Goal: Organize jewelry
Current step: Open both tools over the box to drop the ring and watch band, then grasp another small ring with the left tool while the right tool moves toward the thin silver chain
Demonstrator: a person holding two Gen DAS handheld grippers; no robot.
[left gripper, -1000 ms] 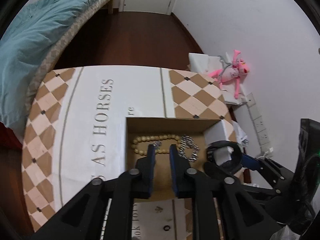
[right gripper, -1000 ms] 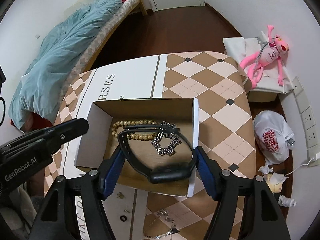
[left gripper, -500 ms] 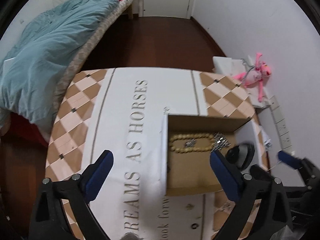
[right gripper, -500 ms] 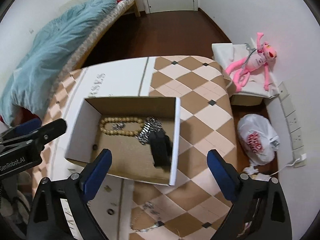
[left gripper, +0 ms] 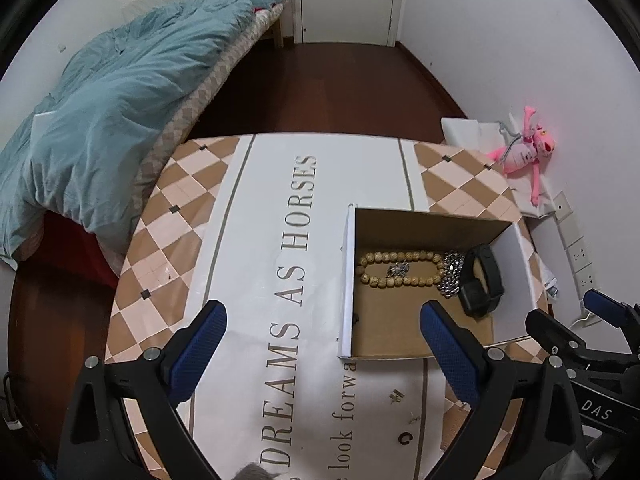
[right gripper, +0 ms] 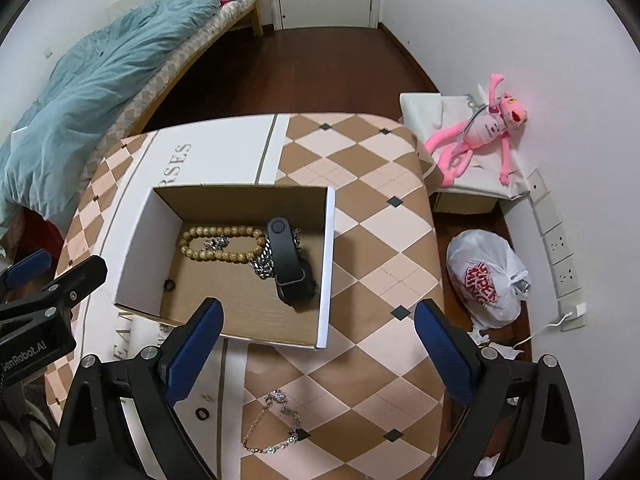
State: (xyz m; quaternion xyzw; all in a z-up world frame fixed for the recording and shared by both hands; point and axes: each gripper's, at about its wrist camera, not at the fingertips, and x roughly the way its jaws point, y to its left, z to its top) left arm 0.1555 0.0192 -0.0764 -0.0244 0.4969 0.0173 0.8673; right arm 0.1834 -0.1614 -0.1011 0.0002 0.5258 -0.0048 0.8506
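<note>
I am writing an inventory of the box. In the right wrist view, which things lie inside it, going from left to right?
Small black ring → wooden bead bracelet → silver chain → black smart band, all inside the cardboard box.

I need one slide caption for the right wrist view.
Open right tool above a cardboard box holding black band and beads.

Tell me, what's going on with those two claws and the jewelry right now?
Left gripper and right gripper both open, empty. Black band, bead bracelet, silver chain in box. Thin chain and small ring left on table; nothing blocking.
</note>
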